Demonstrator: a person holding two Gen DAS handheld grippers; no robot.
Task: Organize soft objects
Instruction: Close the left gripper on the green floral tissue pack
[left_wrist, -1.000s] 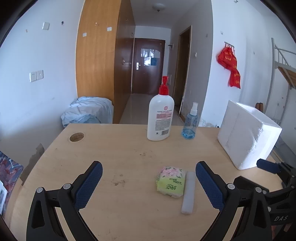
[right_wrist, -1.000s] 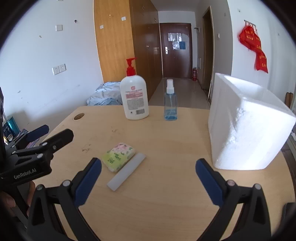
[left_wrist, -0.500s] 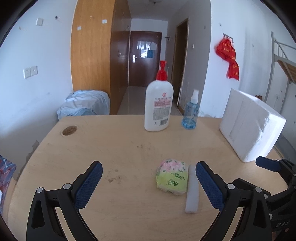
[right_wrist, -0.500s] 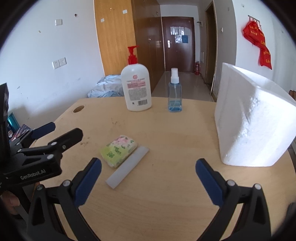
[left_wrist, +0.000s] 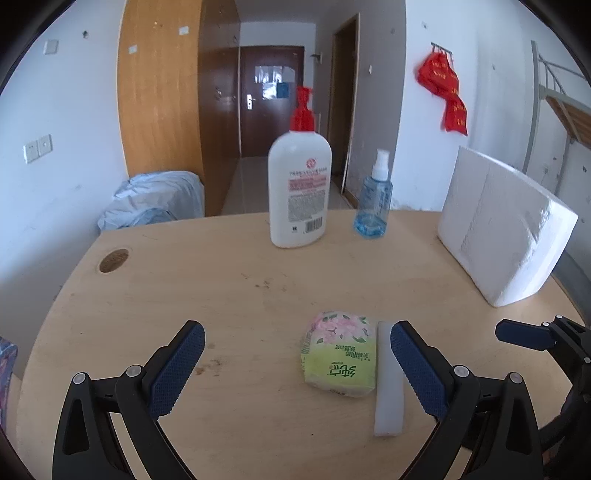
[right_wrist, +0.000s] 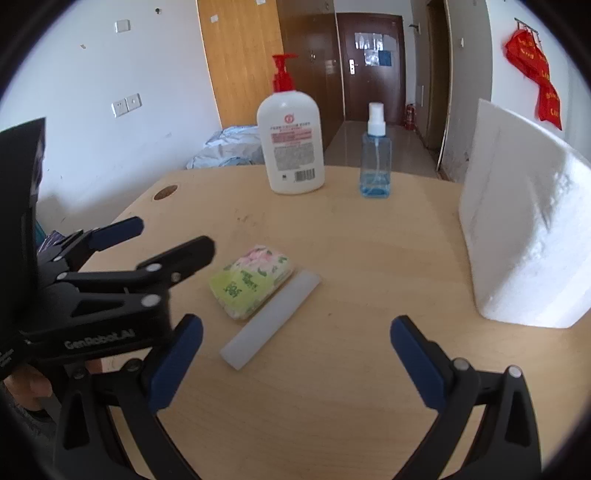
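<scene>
A soft tissue pack (left_wrist: 340, 354) with green and pink floral wrap lies on the wooden table (left_wrist: 240, 295), touching a white foam strip (left_wrist: 388, 384) on its right. Both also show in the right wrist view, the pack (right_wrist: 251, 284) and the strip (right_wrist: 271, 319). My left gripper (left_wrist: 295, 365) is open and empty, low over the table, with the pack between its fingers toward the right one. My right gripper (right_wrist: 295, 362) is open and empty, to the right of the strip. The left gripper's body also shows in the right wrist view (right_wrist: 110, 273).
A white pump bottle with a red top (left_wrist: 299, 188) and a small blue spray bottle (left_wrist: 373, 206) stand at the table's far side. A white foam box (left_wrist: 502, 229) stands at the right edge. A round cable hole (left_wrist: 114, 260) is at the far left.
Both grippers have moved forward and lower toward the tissue pack and strip, which now look larger and closer. The left gripper now reaches further into the right wrist view. Jaws stayed open.
</scene>
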